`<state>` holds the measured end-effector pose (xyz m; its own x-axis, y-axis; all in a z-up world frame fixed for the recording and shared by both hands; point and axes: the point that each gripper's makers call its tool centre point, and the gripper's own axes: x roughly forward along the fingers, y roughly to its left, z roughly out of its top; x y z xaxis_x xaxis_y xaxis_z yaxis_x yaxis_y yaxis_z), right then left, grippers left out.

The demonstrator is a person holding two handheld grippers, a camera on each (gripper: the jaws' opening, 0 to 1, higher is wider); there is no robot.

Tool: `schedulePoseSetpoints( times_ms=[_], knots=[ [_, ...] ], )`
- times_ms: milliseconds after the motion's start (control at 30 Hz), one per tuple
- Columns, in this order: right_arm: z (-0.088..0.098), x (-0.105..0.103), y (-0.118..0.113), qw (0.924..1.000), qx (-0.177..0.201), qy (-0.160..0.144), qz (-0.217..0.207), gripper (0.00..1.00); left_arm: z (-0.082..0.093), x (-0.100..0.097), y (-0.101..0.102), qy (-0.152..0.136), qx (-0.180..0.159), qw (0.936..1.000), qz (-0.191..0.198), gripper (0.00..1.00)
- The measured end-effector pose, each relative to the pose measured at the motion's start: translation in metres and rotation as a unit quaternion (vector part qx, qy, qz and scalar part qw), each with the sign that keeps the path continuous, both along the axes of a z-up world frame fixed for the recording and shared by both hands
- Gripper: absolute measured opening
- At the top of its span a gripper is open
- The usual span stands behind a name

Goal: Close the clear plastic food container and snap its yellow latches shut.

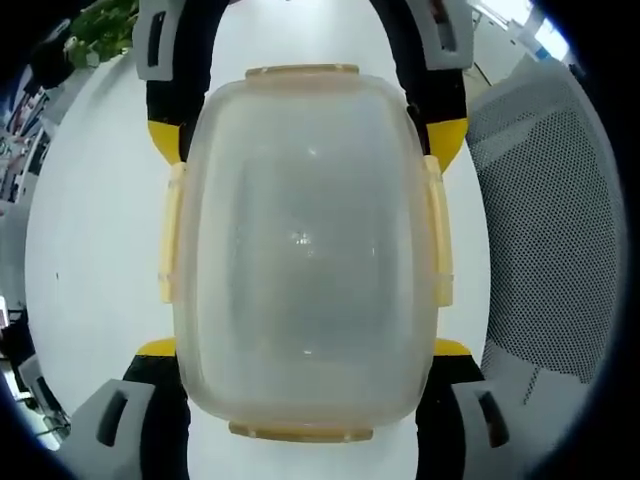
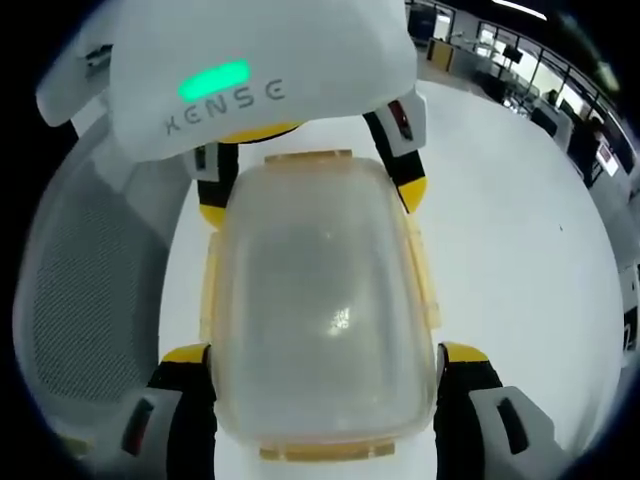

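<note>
container [image 1: 305, 270]: clear, lid on, sitting on white table [image 1: 100, 230]
left gripper [image 1: 305, 350]: jaws spread wide – straddling it
right gripper [image 2: 325, 355]: same deal – wide apart

Both grippers are showing black jaws tipped yellow on grey housings; the left gripper [image 2: 305, 185] is wearing a white casing with a glowing green light and grey lettering.

- Container [image 1: 305, 270]: cloudy clear plastic, smooth, faint sheen
- Latches [image 1: 172, 235]: yellow plastic
- Worktop [image 1: 95, 220]: white, smooth, matt
- Chair [image 1: 545, 230]: grey perforated mesh
</note>
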<state>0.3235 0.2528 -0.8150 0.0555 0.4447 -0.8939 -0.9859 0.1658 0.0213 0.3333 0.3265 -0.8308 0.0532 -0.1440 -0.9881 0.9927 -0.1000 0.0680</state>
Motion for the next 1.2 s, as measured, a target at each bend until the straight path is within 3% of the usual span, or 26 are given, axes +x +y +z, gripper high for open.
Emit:
schedulePoseSetpoints(
  times_ms=[1200],
  knots=[
    [0.001, 0.018, 0.058, 1.0000, -0.006, 0.000, -0.004, 0.92, 0.003, 0.015, 0.057, 0.001, -0.007, 1.0000, 0.003, 0.96]
  ],
)
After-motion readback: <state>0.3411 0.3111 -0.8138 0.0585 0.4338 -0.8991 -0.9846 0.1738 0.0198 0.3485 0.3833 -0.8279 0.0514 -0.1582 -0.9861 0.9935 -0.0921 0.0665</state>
